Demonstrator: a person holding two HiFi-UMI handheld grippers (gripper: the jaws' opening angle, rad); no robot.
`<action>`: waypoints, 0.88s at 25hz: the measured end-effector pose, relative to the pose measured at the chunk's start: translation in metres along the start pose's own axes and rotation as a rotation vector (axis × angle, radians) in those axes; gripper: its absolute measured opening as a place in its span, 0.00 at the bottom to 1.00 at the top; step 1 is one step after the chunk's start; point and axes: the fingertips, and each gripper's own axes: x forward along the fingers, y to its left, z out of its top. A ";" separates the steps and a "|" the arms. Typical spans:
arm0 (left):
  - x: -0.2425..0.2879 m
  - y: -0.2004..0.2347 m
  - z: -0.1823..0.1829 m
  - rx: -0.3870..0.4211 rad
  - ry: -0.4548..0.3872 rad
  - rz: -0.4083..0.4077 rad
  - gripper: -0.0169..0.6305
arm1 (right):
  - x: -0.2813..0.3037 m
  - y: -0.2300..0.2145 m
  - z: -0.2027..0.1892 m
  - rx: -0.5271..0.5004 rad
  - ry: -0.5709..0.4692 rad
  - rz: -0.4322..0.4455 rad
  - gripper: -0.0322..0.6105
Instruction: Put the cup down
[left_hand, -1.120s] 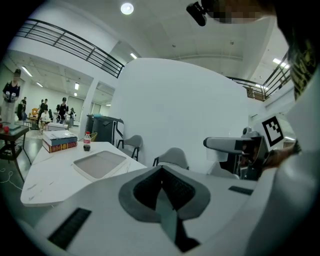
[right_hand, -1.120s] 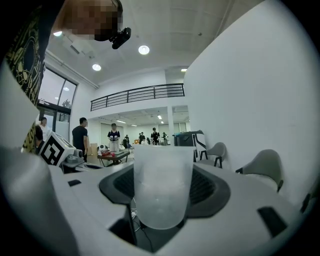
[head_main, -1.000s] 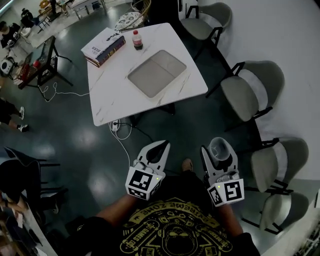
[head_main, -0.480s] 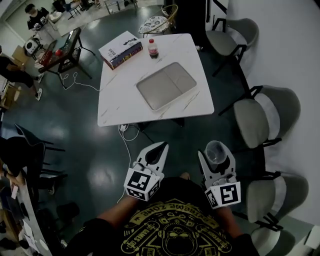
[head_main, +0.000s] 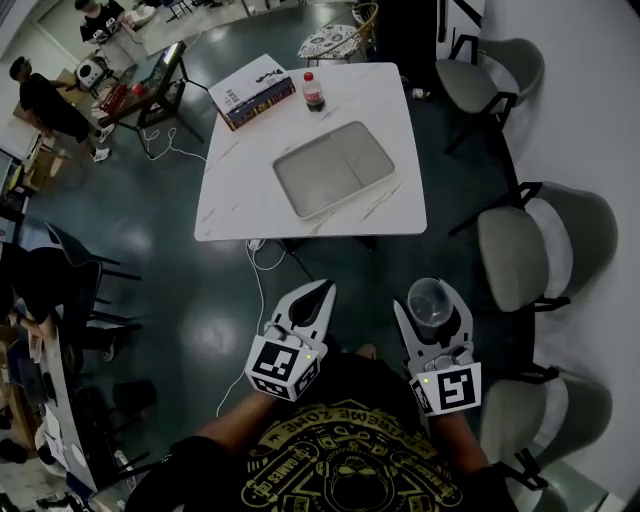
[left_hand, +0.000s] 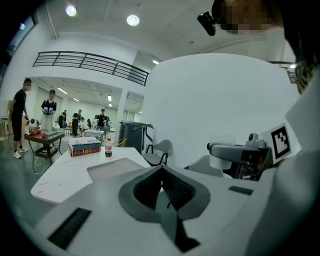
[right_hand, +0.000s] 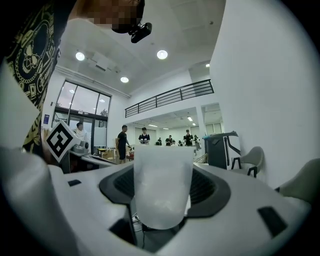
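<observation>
A clear plastic cup (head_main: 432, 304) stands upright between the jaws of my right gripper (head_main: 432, 296), which is shut on it at waist height over the dark floor. In the right gripper view the cup (right_hand: 162, 185) fills the gap between the pads. My left gripper (head_main: 320, 292) is level with it on the left; its jaws meet at the tip with nothing in them, and it looks the same in the left gripper view (left_hand: 162, 172). Ahead stands a white marble-look table (head_main: 235, 190), some way from both grippers.
On the table lie a grey tray (head_main: 335, 168), a stack of books (head_main: 253, 92) and a dark soda bottle (head_main: 313, 92). Grey chairs (head_main: 530, 250) line the right wall. A cable (head_main: 255, 275) trails on the floor under the table. People stand and sit at far left.
The head view has swung slightly, so the table now sits more squarely ahead. Both grippers keep the same pose, and the cup stays in the right one.
</observation>
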 end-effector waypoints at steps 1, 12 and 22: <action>0.002 -0.001 0.000 0.004 0.002 0.004 0.04 | 0.001 -0.001 -0.001 0.000 -0.002 0.008 0.47; 0.037 0.027 0.006 0.016 0.016 -0.015 0.04 | 0.040 -0.013 -0.009 0.009 0.025 -0.014 0.47; 0.072 0.078 0.030 0.013 -0.007 -0.063 0.04 | 0.106 -0.015 -0.007 -0.014 0.061 -0.049 0.47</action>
